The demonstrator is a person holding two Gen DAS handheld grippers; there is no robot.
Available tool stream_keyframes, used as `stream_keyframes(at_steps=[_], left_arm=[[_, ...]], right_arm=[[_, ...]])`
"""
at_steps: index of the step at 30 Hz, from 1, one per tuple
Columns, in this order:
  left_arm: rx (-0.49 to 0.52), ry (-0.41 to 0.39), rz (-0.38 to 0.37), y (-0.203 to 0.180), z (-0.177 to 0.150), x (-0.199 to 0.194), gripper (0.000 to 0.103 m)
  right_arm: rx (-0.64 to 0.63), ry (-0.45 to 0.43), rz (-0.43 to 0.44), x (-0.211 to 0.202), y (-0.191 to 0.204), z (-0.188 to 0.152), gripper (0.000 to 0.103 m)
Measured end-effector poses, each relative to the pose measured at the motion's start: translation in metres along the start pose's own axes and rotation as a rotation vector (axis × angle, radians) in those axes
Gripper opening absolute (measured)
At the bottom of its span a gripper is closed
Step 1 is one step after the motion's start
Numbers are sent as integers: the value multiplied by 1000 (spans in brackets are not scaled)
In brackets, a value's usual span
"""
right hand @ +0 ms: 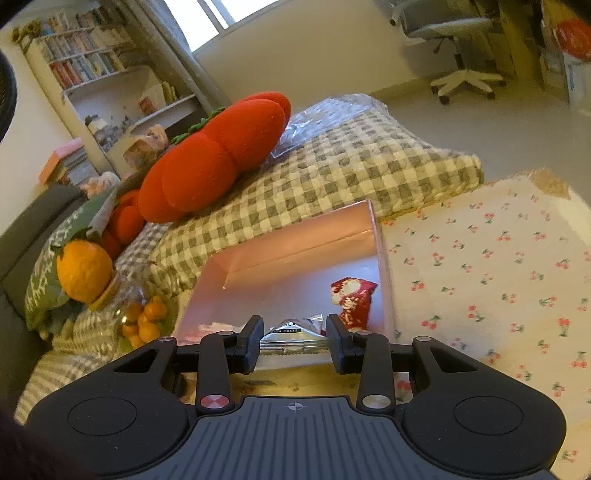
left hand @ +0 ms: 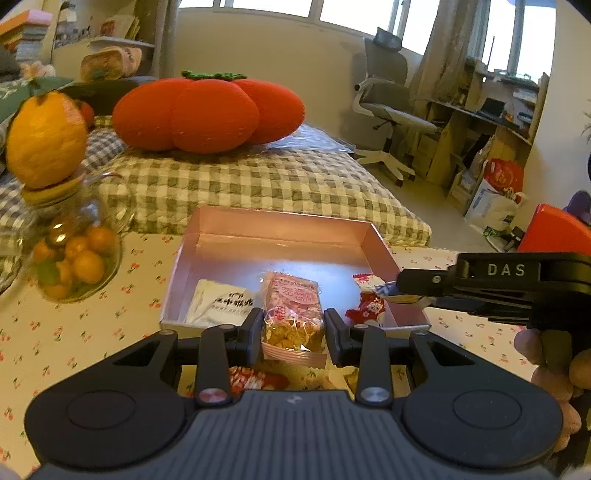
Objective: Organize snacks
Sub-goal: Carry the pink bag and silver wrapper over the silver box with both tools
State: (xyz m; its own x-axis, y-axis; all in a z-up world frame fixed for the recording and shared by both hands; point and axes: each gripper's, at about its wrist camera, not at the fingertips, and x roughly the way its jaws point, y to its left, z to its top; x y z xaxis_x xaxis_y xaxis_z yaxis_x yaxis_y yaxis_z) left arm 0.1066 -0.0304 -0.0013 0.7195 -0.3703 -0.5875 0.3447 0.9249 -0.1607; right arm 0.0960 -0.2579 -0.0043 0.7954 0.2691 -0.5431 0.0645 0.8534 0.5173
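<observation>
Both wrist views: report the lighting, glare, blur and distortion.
Left wrist view: windows blown out white, backlighting the room; fisheye bends the frame edges and darkens the corners; the glass jar looks soft; the pink box floor shows a sheen. Right wrist view: scene tilted, window overexposed, bookshelf slightly blurred, warm glow on the pink box's inner wall.

The box (left hand: 236, 236) has smooth pink card walls with a faint sheen. The snack packet (left hand: 293, 314) is glossy clear plastic film, as is the red wrapper (left hand: 365, 306) at 3 o'clock from it. The tablecloth (left hand: 92, 332) is matt printed cloth. The jar (left hand: 74, 236), at 9 o'clock of the box, is clear glass. The left gripper (left hand: 293, 334) is matt black plastic with metal pivot pins.
</observation>
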Motion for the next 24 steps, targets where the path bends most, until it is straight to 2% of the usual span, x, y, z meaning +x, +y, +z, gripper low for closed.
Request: stream_keyframes(at_steps=[11, 24], left_arm=[[13, -16, 47, -5, 4, 37, 32], [62, 0, 69, -12, -2, 55, 33]], right_arm=[[54, 36, -32, 36, -8, -6, 35], [77, 44, -52, 43, -19, -5, 36]])
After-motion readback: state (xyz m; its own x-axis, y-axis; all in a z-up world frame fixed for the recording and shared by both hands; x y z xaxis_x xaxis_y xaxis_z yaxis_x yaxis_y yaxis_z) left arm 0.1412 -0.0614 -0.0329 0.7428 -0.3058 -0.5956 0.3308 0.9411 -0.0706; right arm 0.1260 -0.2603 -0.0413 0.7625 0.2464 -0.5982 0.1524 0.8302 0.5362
